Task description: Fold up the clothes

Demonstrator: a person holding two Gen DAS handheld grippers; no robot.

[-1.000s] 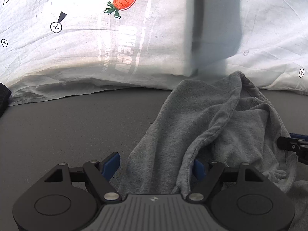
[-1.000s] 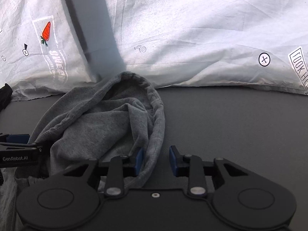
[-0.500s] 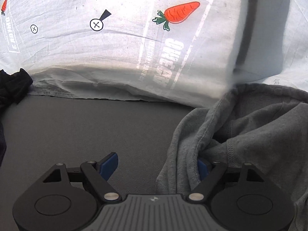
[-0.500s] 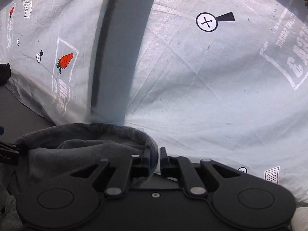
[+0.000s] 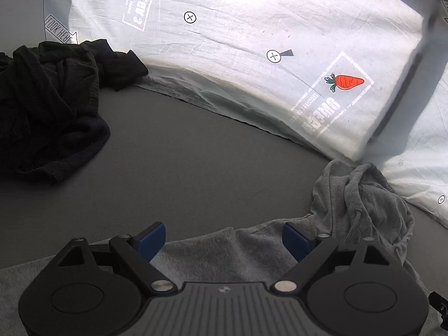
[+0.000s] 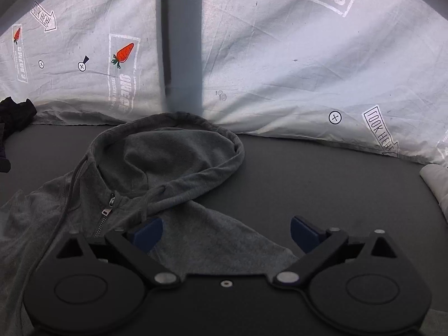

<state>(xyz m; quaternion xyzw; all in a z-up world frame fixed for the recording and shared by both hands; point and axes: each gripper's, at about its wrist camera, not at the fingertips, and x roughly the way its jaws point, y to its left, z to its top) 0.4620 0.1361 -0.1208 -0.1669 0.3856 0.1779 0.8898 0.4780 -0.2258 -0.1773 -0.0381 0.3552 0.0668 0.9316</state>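
Lying flat: one grey hoodie [image 6: 173, 168], perhaps one black garment [image 5: 50, 106].

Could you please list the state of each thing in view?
Grey hoodie: lying on the table, unfolded, hood spread open, zip partly closed.
Black garment: crumpled heap, unfolded.
Left tongs: open, holding nothing.
Right tongs: just opened, holding nothing.

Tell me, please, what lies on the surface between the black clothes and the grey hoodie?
Nothing: in the left wrist view, only bare dark grey surface separates the black clothes from the grey hoodie.
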